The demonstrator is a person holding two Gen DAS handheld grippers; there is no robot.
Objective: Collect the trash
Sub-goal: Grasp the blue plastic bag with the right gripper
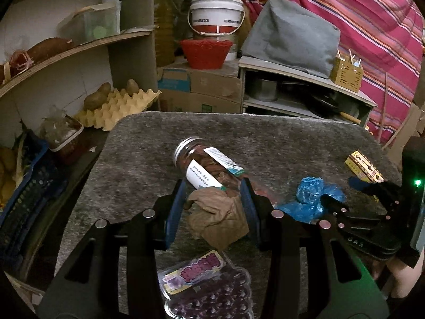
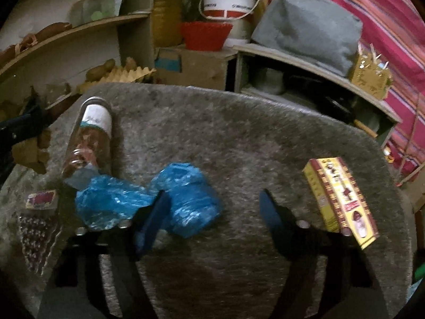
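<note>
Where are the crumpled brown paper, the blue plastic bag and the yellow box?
crumpled brown paper (image 1: 216, 216), left wrist view, its middle.
blue plastic bag (image 2: 186, 199), right wrist view, its right lump.
yellow box (image 2: 342, 199), right wrist view, its printed top face.

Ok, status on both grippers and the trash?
Left gripper open, straddling crumpled brown paper. Right gripper open, empty, beside blue plastic bag. Jar just beyond the paper.

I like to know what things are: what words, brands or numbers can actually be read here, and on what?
"BAS": embossed on the right tongs, the one legible mark; the reading is uncertain.
Jar: white labels, print too small to read.
Yellow and red box: lettering blurred.
Blister pack: pink card, wording unreadable.
White bucket: band print too small.
Cardboard box: blue and green marks, no readable words.
</note>
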